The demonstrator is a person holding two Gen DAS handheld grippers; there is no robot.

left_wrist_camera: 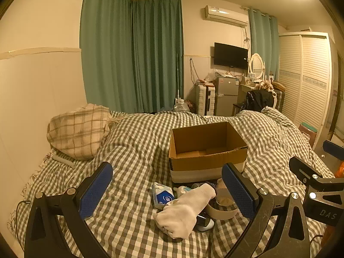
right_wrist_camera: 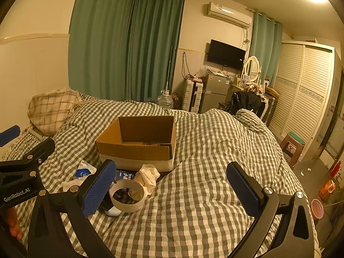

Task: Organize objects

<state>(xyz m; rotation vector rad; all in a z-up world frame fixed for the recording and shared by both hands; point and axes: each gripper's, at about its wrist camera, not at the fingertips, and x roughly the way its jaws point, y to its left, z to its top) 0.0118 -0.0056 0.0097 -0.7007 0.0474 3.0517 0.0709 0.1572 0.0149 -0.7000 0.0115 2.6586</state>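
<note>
Both my wrist cams sit low over the bed (left_wrist_camera: 133,142), tilted slightly down, facing the far wall with the TV (left_wrist_camera: 230,56). Left cam sits left of the right one. Both views share the cardboard box (left_wrist_camera: 206,148), with the clutter up close.

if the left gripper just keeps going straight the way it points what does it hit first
Probably the white sock lying between the left gripper's open jaws, ahead of the cardboard box; depth is hard to judge here.
</note>
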